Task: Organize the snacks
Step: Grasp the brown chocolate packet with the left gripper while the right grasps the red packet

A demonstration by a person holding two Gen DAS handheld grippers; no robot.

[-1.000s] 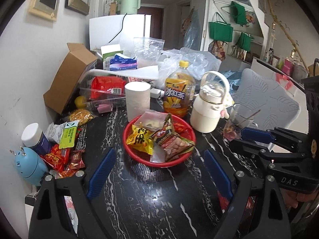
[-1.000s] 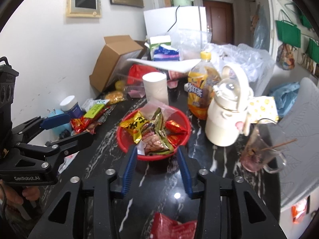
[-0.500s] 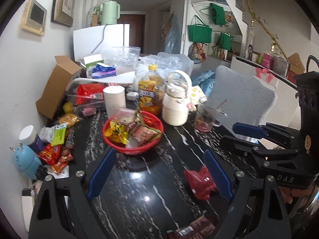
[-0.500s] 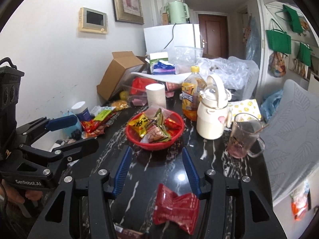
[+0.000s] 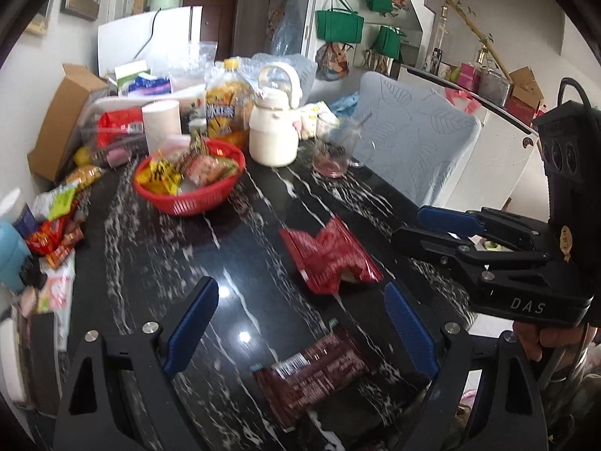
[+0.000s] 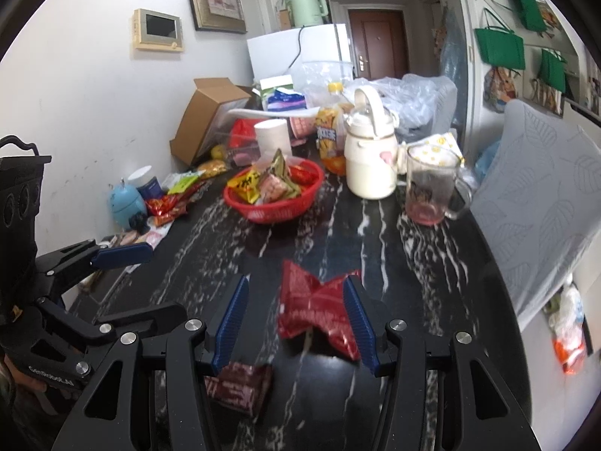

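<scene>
Jaws of the left gripper (image 5: 300,329) stand wide apart and hold nothing; a dark maroon foil snack bar (image 5: 310,370) lies flat on the tabletop between and just beyond them. Jaws of the right gripper (image 6: 296,315) stand partly open and empty. They have widened slightly over the last second, and a crumpled red foil snack packet (image 6: 319,310) now lies between them, the right pad just beside its edge, with no pressure visible.

Both grippers have drawn back from the red plastic mesh basket (image 6: 274,208). A second ago the basket filled the near view; it now sits well back on the black marble-veined tabletop (image 5: 169,255), already loaded with mixed snack packets. The red packet and the maroon bar have come into view on the near side of the basket.

Judgement: the step in hand is collection of the two loose items, one per gripper. Closing on thin foil risks a slipping or partial grip.
</scene>
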